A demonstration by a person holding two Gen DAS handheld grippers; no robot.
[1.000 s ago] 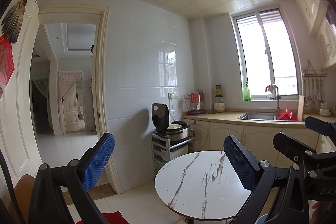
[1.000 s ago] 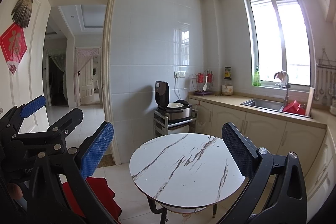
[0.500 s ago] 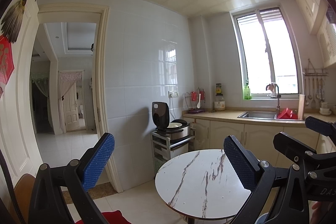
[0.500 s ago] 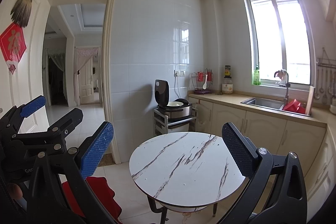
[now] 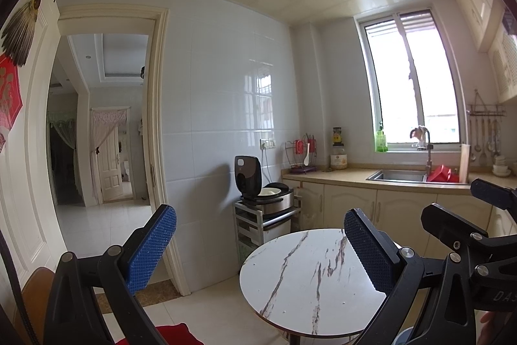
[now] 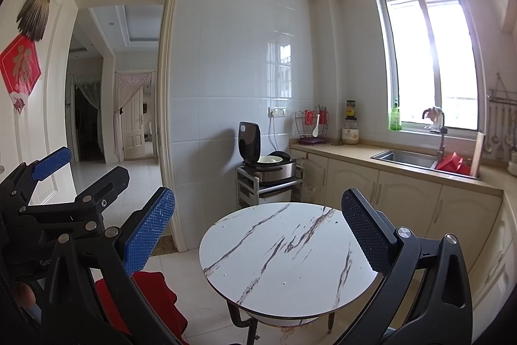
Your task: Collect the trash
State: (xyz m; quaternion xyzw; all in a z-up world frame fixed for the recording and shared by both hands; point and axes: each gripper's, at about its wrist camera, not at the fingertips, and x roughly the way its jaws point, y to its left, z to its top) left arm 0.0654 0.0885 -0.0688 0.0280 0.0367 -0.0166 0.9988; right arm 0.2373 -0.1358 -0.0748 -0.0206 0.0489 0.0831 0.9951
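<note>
Marble-veined white is filling the middle of both views: I'm holding both grippers up and level in front of the round table (image 6: pixel 284 251), and nothing is in either one. I'm keeping my left gripper (image 5: pixel 258 248) with its jaws wide apart, blue pads (image 5: pixel 152 248) facing across an empty gap. My right gripper (image 6: pixel 257 235) is spread just as wide, also empty.

I'm looking for trash and I'm not finding any clear piece. A few tiny dark specks are sitting on the tabletop, too small to tell what they are. Something red (image 6: pixel 152 296) is lying low on the floor to the near left of the table, beside my left gripper's frame; I can't tell whether it is cloth or waste.

Judging from here, the table lies straight ahead and below both grippers, a little nearer the right one, so the right would reach it first. With no long axis to line up on, I'm guessing the next move calls for tilting down to search the floor and the shelf under the table.
</note>
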